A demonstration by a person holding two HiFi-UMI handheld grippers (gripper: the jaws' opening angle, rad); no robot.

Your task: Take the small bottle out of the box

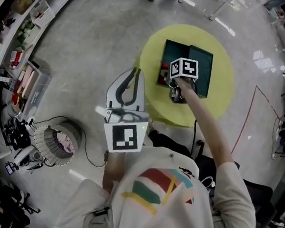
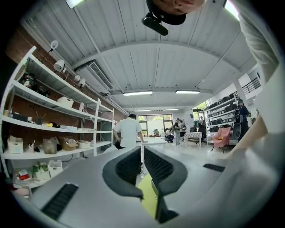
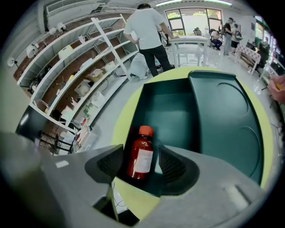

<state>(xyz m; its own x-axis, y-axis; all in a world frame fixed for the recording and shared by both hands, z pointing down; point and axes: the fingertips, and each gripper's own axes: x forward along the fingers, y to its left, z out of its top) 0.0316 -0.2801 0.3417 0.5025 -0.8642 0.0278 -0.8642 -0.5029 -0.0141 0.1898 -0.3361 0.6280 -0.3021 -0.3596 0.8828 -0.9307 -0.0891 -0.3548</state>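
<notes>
Right gripper view checked: noted right gripper [image 3: 141, 148] spread wide at lower centre, straddling without pressing small red bottle [image 3: 141, 156] lying in green box [image 3: 174, 113]; noted left gripper [image 2: 142, 149] closed, empty.

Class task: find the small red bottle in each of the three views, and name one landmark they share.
Head view: small bottle, a red patch at the green box's left side.
Left gripper view: not in it.
Right gripper view: lower centre, lying in the box between the open jaws.
Shared landmark: the yellow round table.
</notes>
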